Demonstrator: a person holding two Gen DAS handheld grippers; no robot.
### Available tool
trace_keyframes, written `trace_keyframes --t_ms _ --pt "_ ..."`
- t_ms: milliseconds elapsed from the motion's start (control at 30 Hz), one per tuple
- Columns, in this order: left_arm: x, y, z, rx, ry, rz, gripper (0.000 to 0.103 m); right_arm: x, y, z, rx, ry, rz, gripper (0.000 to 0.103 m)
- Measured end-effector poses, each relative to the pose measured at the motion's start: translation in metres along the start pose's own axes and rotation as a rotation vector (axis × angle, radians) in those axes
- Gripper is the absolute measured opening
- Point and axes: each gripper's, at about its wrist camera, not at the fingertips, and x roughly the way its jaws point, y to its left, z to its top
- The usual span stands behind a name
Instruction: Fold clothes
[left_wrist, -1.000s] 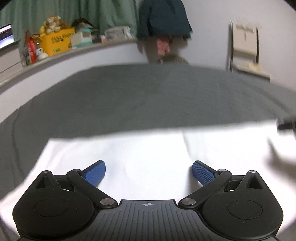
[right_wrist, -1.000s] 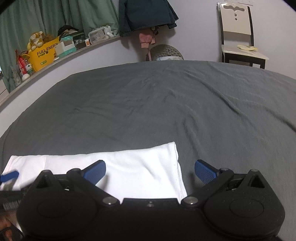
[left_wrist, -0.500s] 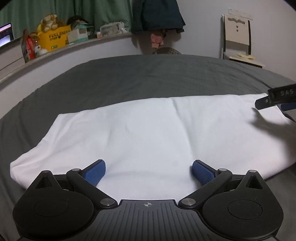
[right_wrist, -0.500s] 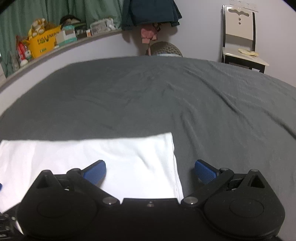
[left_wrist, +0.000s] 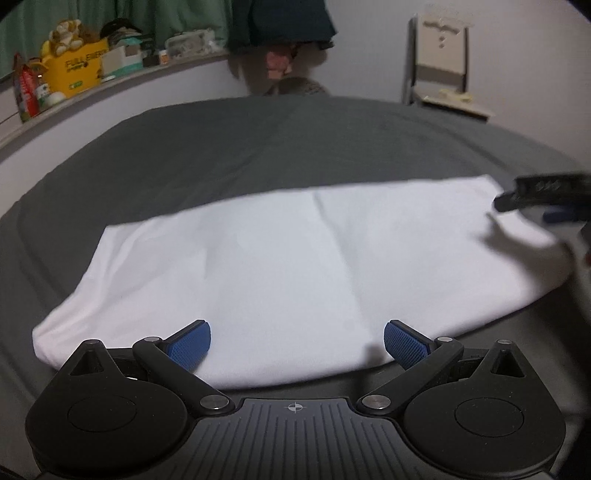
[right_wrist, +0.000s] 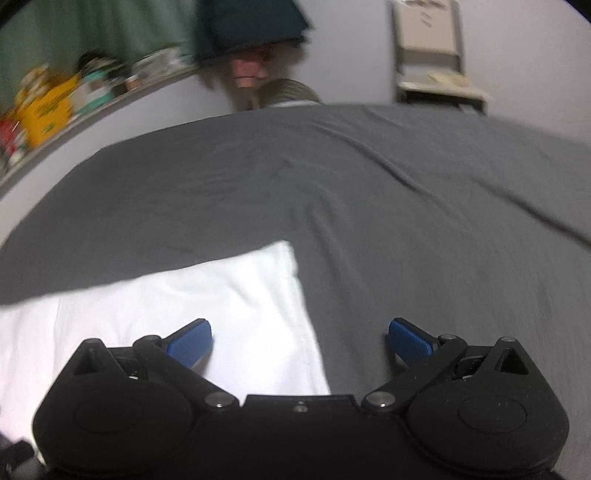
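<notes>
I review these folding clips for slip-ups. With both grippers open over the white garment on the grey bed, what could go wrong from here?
1. The right gripper straddles the side edge of the white garment, one finger on cloth, one over the grey sheet; closing might pinch sheet too.
2. The left gripper sits mid-hem, not at a corner, so lifting could sag the cloth unevenly.
3. A crease down the garment's middle may get folded in.

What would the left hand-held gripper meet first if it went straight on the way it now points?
Most likely the white garment, which lies flat on the grey bedsheet just ahead of the open left hand-held gripper. Depth is unclear, so its height above the cloth cannot be told.
</notes>
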Motion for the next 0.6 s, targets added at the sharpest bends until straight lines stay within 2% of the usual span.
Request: trace_keyframes --t_ms 167,267,333,433,533,600 --pt "-0.015 0.013 0.010 0.046 -0.002 -0.117 0.103 -0.003 -0.012 0.003 0.124 0.040 -0.009 0.103" --pt "-0.011 0.026 0.009 -0.027 0.006 -0.134 0.103 -0.006 -0.001 0.003 0.104 0.104 -0.007 0.103" --pt "-0.008 0.029 0.010 -0.105 0.008 -0.086 0.103 -0.008 0.006 0.003 0.091 0.146 -0.005 0.103" --pt "-0.003 0.029 0.014 -0.201 0.015 0.008 0.103 -0.012 0.012 0.000 0.076 0.160 -0.013 0.103" --pt "-0.003 0.017 0.020 -0.174 0.011 0.116 0.103 -0.004 0.010 0.002 0.098 0.209 -0.053 0.103" --pt "-0.003 0.011 0.020 -0.159 0.007 0.157 0.103 -0.001 0.010 0.003 0.099 0.214 -0.051 0.103"
